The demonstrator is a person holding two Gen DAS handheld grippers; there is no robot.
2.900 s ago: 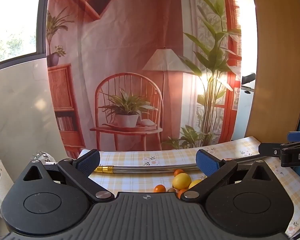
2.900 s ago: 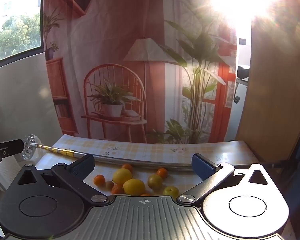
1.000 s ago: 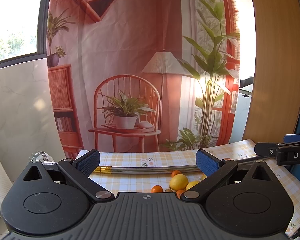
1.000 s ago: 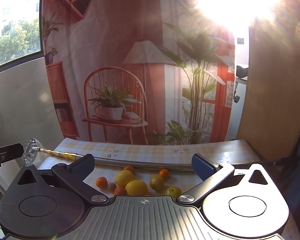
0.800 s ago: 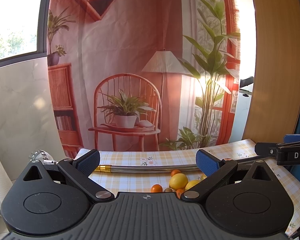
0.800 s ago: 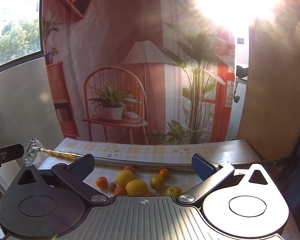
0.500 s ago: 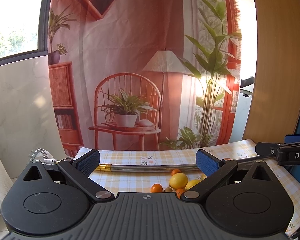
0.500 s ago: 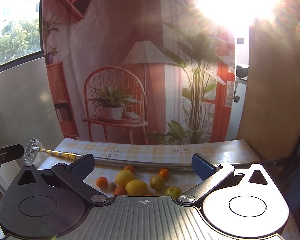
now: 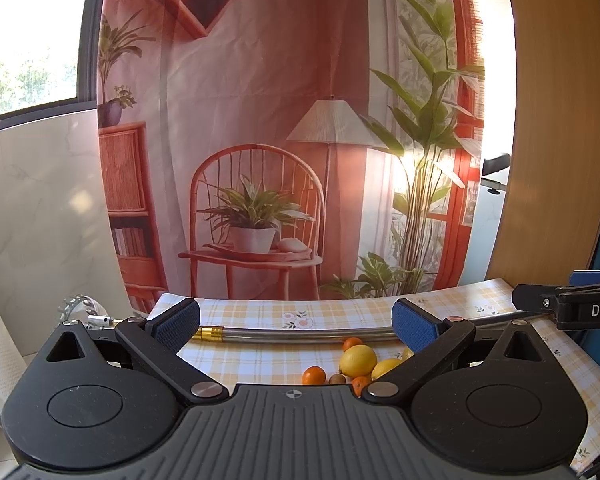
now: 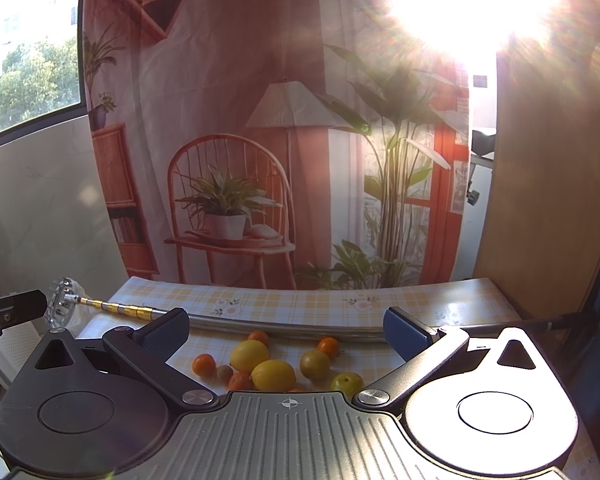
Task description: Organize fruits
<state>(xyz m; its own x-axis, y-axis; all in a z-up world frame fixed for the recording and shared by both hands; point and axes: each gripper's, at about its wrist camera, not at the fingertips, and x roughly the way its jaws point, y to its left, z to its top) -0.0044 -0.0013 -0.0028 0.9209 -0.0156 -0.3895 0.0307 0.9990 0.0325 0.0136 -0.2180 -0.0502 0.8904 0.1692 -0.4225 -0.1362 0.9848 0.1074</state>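
Pre-grasp: my left gripper (image 9: 296, 326) and right gripper (image 10: 286, 330) both spread wide, empty, hovering over the fruit pile (image 10: 276, 364) on the checked cloth (image 10: 308, 300); next I'd dip right onto the near lemon (image 10: 273, 375).

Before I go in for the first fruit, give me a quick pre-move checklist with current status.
1. Left gripper open and empty: ok.
2. Right gripper open and empty: ok.
3. Fruit pile in view on the checked tablecloth: ok.
4. Nearest lemon unobstructed from the right side: ok.
5. Metal rod lying just behind the fruit, may foul a far reach: not ok.
6. Container to sort fruit into: cannot tell, none in view.
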